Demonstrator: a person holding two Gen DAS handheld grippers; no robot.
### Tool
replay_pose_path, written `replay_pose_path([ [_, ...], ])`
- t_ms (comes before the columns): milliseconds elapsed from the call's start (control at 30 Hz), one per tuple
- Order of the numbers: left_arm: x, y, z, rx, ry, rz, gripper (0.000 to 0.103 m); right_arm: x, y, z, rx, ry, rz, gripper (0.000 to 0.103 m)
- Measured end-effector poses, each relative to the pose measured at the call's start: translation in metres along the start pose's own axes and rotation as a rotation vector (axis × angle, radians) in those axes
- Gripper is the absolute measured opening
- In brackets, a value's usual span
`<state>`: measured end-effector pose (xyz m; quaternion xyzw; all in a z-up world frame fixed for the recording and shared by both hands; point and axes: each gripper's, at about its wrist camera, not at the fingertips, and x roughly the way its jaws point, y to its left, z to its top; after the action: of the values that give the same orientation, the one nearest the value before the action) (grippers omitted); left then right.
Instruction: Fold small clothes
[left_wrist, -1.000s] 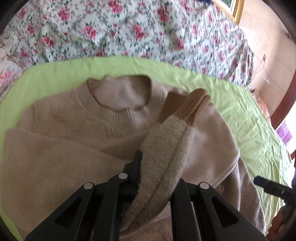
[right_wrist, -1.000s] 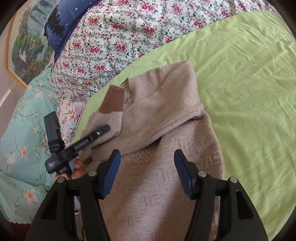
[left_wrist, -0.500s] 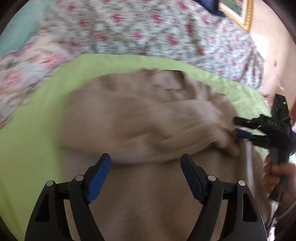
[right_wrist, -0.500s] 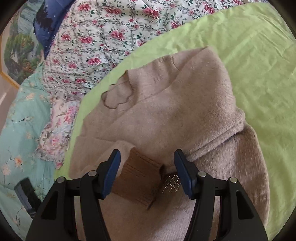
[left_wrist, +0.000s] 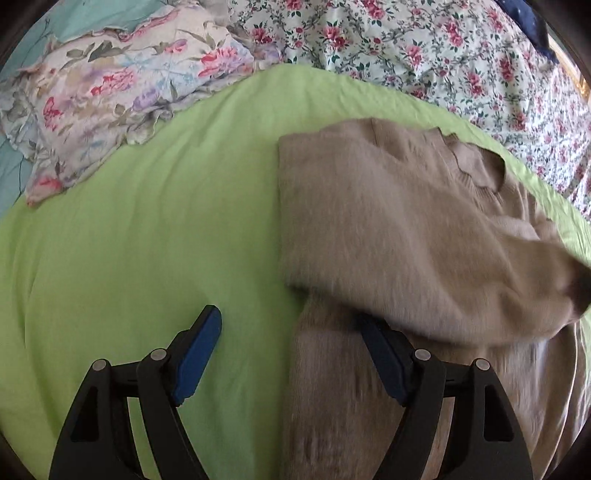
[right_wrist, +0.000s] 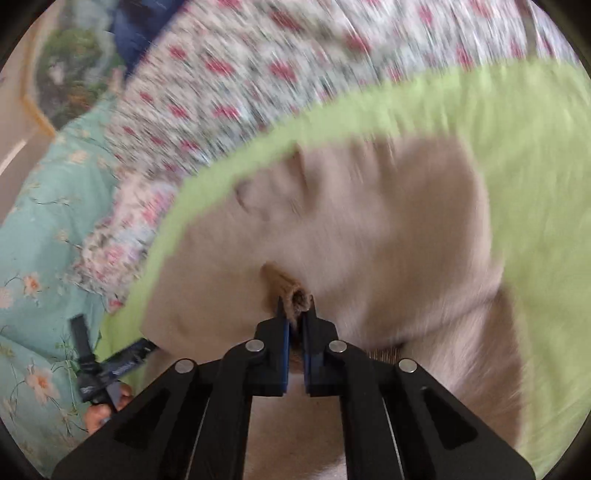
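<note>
Beige sweater (left_wrist: 399, 229) lies on the green sheet (left_wrist: 147, 236), collar toward the floral quilt (left_wrist: 424, 40) along the sheet's far edge, one sleeve folded across its body. Right gripper (right_wrist: 295, 314) has just closed and pinches the brown ribbed cuff (right_wrist: 286, 290) of that sleeve between its blue pads. Left gripper (left_wrist: 291, 332) stands wide, holding nothing: one finger (left_wrist: 199, 350) hangs over bare sheet, the other is partly hidden by the sweater's near fold. A flowered pillow (left_wrist: 99, 96) sits at the sheet's far corner.
</note>
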<state>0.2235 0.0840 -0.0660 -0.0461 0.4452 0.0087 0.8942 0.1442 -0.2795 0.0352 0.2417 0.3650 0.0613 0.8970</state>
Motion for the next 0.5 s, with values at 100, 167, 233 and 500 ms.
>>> replay_pose_path([
  [100, 0.007, 0.001, 0.011, -0.032, -0.014, 0.023, 0.078, -0.028, 0.008, 0.023, -0.043, -0.092, -0.012, 0.007],
  [167, 0.011, 0.006, 0.009, -0.063, -0.015, 0.032, 0.078, -0.028, -0.004, 0.030, -0.051, -0.104, -0.068, 0.007],
  [233, 0.012, 0.008, 0.007, -0.075, -0.017, 0.037, 0.075, -0.014, -0.023, 0.031, -0.021, -0.075, -0.110, 0.007],
  [500, 0.006, 0.006, 0.011, -0.082, -0.064, 0.013, 0.073, 0.005, -0.051, 0.037, 0.035, -0.056, -0.109, 0.006],
])
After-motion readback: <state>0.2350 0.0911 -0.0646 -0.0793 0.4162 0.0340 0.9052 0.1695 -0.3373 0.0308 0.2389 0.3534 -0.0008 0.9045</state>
